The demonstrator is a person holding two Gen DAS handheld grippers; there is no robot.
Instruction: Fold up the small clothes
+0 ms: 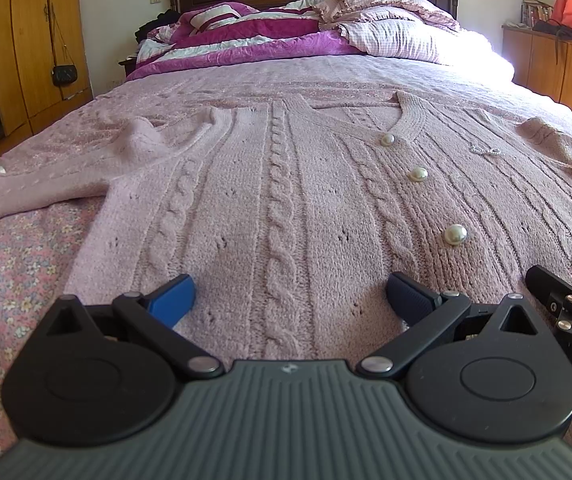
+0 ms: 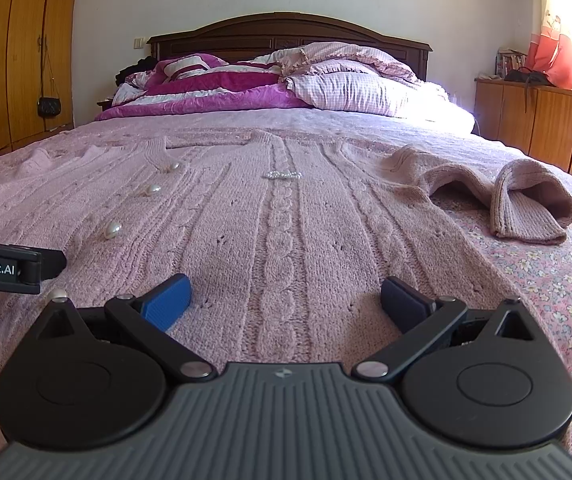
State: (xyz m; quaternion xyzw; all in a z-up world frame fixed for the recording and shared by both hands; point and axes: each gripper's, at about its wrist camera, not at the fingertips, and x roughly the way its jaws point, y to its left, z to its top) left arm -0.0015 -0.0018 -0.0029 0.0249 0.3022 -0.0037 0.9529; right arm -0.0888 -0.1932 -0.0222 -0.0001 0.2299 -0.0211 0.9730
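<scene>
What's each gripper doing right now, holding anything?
Left gripper: open, holding nothing, above the pink cardigan near its hem.
Right gripper: open, holding nothing, above the same cardigan.

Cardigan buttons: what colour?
Pearly white buttons, round and glossy, on the pink cardigan; clearest in the left wrist view.

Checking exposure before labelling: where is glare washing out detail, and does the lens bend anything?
Left wrist view: sunlight blows out the bedding by the pillow; the wardrobe bows. Right wrist view: the curtain is overexposed, the cardigan stays evenly lit and sharp.
</scene>
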